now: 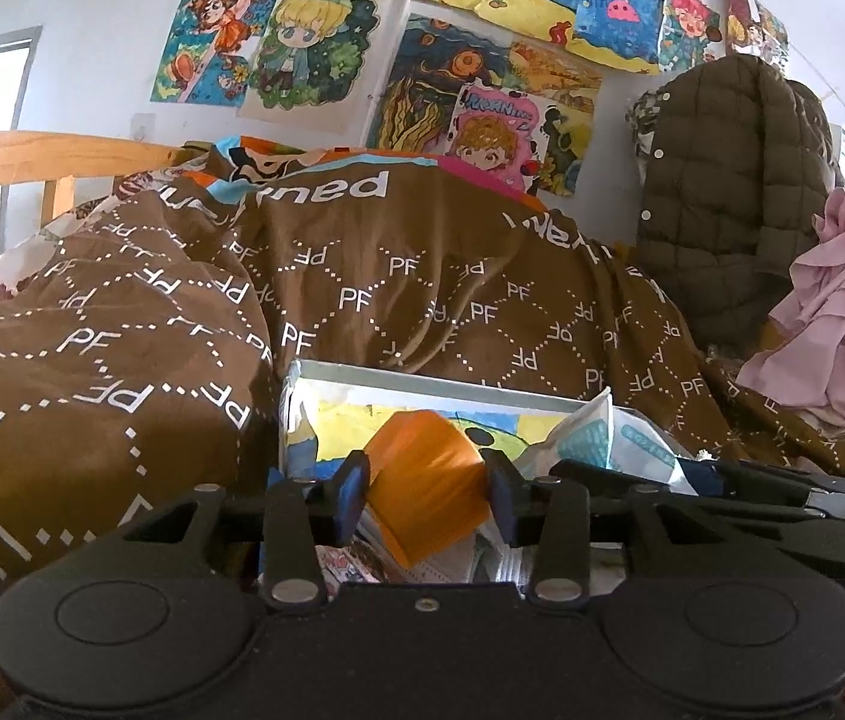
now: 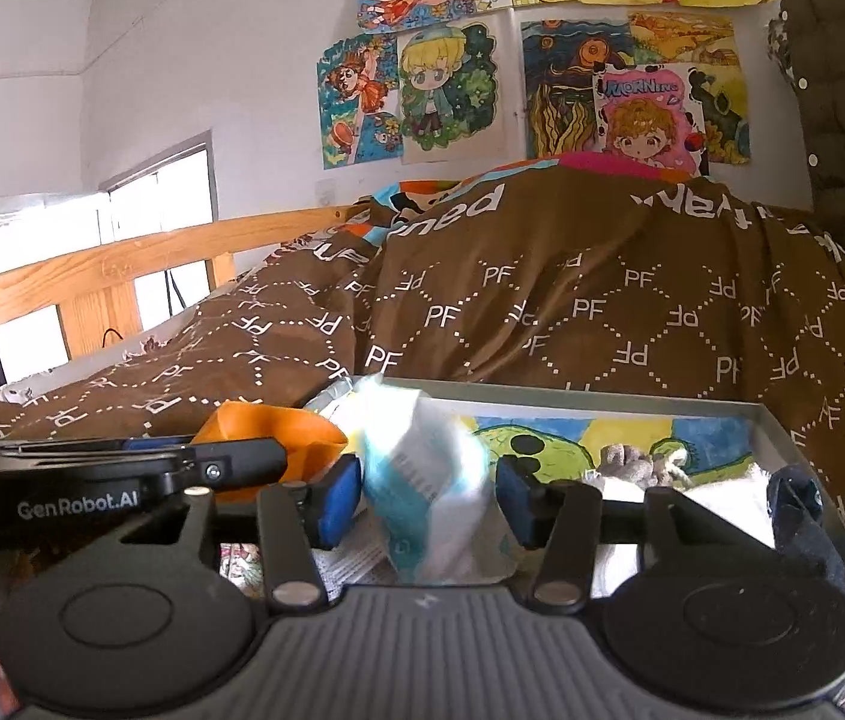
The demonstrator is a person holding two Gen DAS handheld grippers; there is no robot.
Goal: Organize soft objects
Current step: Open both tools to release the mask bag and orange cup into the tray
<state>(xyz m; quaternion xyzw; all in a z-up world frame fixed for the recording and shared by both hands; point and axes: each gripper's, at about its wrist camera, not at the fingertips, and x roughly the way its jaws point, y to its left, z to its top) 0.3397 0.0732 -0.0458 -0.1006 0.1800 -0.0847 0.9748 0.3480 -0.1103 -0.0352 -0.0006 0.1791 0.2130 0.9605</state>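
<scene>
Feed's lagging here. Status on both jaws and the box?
Left gripper around orange bag. Right gripper straddling white-blue pack. Both over grey box, nothing blocking.

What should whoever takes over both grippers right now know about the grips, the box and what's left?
Left gripper: orange bag between its jaws, right pad not clearly pressing.
Right gripper: white-and-blue packet between its pads, gaps either side, so loose.
Both sit over the grey box on the brown blanket.
Done: cloths and a dark sock already lie in the box.
Left: let both items settle in, then back out.
</scene>
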